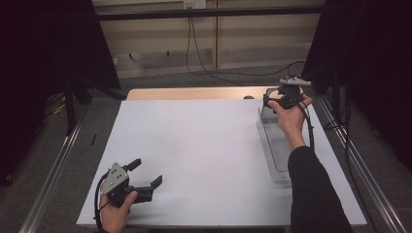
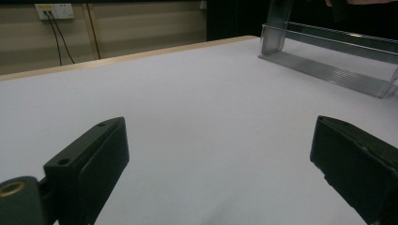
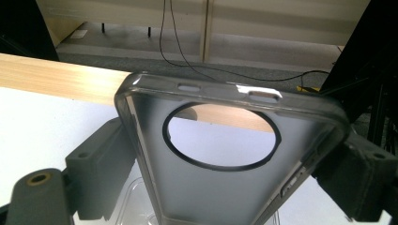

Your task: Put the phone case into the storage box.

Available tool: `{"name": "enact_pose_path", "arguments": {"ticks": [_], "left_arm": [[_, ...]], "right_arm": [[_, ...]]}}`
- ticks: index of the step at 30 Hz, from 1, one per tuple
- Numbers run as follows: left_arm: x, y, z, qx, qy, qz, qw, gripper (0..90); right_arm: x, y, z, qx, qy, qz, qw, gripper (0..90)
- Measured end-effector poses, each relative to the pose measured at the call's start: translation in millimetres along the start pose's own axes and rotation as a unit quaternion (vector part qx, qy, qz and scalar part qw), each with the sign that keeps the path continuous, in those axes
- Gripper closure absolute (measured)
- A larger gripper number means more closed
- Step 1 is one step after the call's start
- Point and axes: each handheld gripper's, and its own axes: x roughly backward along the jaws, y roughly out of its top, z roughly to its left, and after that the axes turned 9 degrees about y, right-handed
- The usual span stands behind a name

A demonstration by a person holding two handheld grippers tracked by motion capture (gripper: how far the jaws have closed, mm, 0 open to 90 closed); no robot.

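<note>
Right hand-held gripper (image 3: pixel 225 187) clamping clear phone case (image 3: pixel 220 187), round cutout visible up close

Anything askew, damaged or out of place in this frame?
Nothing stands out. The right gripper holds a translucent phone case between its jaws, seemingly intact, above the clear tray. The left gripper is open over the white table.

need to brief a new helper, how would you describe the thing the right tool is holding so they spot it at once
Start at the white table and go to its far right corner, where a clear plastic tray lies along the edge. Above the tray's far end the right tool grips a phone case between its jaws. It is smoky see-through, with one large round hole ringed in black.
</note>
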Motion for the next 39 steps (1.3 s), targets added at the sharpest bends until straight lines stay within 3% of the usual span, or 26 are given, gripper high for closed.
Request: {"name": "enact_pose_path", "arguments": {"ticks": [12, 20, 39], "left_arm": [[-0.7, -0.5, 1.0, -0.001, 0.000, 0.006, 1.0000, 4.8], [-0.6, -0.5, 1.1, -0.001, 0.001, 0.006, 1.0000, 4.8], [-0.3, -0.1, 0.8, 0.000, 0.005, 0.002, 1.0000, 5.0]], "right_arm": [[0.4, -0.3, -1.0, 0.004, 0.004, 0.000, 1.0000, 10.6], [-0.1, 0.1, -2.7, -0.003, 0.005, -0.009, 0.9999, 1.1], [6.6, 6.2, -6.7, -0.015, 0.033, -0.044, 0.9984, 1.5]]}}
